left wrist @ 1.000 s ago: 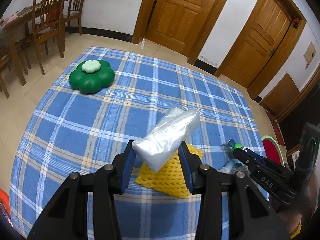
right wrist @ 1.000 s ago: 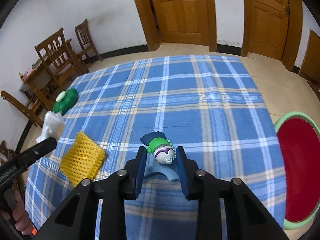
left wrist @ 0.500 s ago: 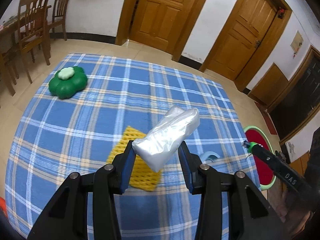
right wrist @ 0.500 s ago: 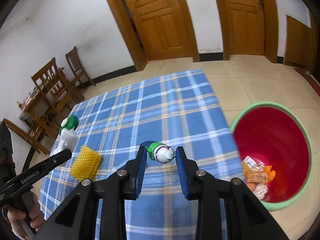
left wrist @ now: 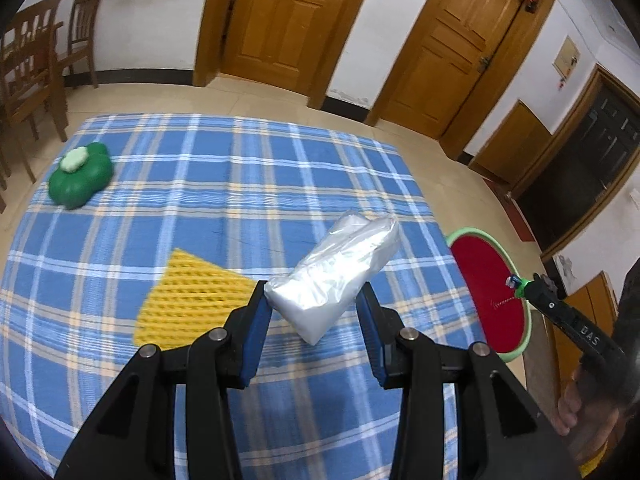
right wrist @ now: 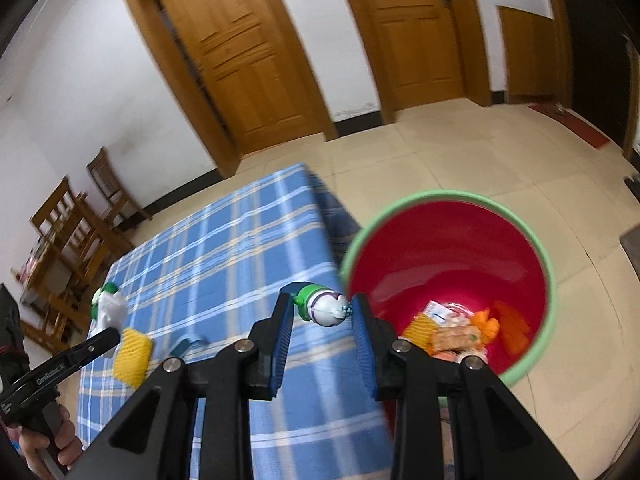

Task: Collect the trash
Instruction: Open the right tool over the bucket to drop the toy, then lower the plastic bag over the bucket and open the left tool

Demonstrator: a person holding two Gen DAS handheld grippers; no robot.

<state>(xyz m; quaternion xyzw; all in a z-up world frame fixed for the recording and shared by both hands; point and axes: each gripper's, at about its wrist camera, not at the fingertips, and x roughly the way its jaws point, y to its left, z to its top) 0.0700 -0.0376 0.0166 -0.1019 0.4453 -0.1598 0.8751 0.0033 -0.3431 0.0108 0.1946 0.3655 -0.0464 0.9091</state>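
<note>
Both grippers carry trash above a table covered in blue plaid cloth (left wrist: pixel 200 208), with the haul partly done. The left gripper (left wrist: pixel 314 306) is clamped on a clear plastic bag (left wrist: pixel 340 268), held clear of the cloth and pointing toward the bin (left wrist: pixel 490 300), which stands on the floor off the table's right edge. The right gripper (right wrist: pixel 320 312) is closed around a small green-and-white toy (right wrist: pixel 324 308) (a crumpled capsule-like thing, its exact kind hard to tell), poised at the table's edge just beside the bin's green rim (right wrist: pixel 452 196) and not yet over the opening. Inside the red bin, several scraps (right wrist: pixel 452 332) already lie at the bottom: orange pieces, a printed wrapper, something yellow and netted. That suggests earlier rounds of collecting are finished. Two items are in hand and look close to being dropped, the toy first by its position. Left on the cloth are a yellow foam net (left wrist: pixel 192 296), lying just beside the left gripper's near finger in its own view, and a small blue scrap (right wrist: pixel 188 344) seen from the right wrist near the table's front edge. A green flower-shaped box (left wrist: pixel 80 176) sits well apart at the far left corner; whether it counts as trash cannot be told.
</note>
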